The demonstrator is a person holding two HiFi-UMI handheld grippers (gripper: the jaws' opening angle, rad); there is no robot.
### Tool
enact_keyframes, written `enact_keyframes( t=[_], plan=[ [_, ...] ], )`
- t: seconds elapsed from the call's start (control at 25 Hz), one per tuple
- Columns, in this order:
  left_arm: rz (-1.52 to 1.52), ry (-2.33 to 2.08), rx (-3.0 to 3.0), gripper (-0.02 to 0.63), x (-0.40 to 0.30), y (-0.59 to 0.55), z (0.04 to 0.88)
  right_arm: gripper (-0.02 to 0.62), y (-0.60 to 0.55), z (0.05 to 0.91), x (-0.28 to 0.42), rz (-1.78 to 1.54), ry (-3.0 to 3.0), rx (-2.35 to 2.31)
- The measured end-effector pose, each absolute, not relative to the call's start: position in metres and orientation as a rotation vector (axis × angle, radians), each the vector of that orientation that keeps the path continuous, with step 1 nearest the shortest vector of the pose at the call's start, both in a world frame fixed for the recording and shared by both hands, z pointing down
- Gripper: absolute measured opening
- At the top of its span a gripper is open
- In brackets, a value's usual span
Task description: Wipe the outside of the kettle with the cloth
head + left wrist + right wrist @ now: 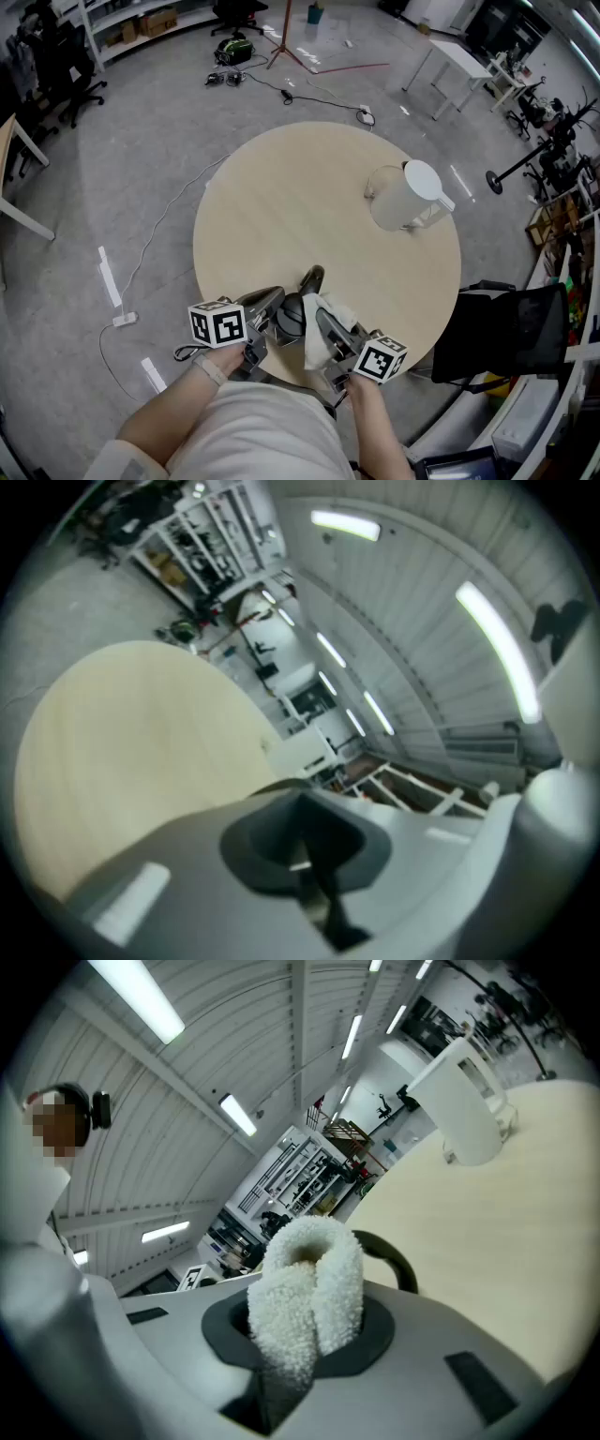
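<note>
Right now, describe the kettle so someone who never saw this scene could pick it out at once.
A round beige table fills the middle of the grey floor. The kettle stands on its far right part. It is smooth and white with a flat lid, the only thing standing on the tabletop, unlike the fluffy white cloth clamped in the right gripper.

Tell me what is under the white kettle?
The kettle stands on the round tan table, near its right edge. Its own body covers the spot right beneath it, so whether it sits on a base cannot be seen.
</note>
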State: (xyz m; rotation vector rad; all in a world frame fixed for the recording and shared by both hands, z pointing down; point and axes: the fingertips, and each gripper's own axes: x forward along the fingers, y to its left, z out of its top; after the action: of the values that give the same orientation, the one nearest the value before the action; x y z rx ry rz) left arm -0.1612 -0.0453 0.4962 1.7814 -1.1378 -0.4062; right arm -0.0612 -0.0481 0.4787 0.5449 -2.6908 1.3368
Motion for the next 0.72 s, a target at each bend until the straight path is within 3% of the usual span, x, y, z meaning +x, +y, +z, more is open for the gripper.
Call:
enact_keyframes(
  t=[0.2, 0.28, 0.4, 0.52, 0.72],
  plan=[
    [-0.148, -1.055, 2.028, -0.009, -0.168, -0.047, 0.476, 0.078, 0.028, 0.483, -0.067, 1.341, -2.651, 0.411],
    [-0.077, -1.054, 2.178, -0.009, -0.156, -0.039, 0.443, 0.078, 0.006, 0.477, -0.044, 1.321, -2.675, 0.599],
    [0.419, -1.043, 2.545, -0.009, -0.105, -0.011, 0.429, 0.078, -0.058, 0.438, -0.016, 1.299, -2.784, 0.853],
    [1.004, -1.093, 2.738, 0.000, -0.074, 0.003, 0.464, 0.078, -0.067, 0.430, -0.071, 0.971, -2.729, 0.515],
    [1.093, -1.183, 2.788, 0.000, -0.075, 0.002, 0.474, 0.078, -0.068, 0.497, -0.131, 0.427, -2.316, 0.178]
  ],
)
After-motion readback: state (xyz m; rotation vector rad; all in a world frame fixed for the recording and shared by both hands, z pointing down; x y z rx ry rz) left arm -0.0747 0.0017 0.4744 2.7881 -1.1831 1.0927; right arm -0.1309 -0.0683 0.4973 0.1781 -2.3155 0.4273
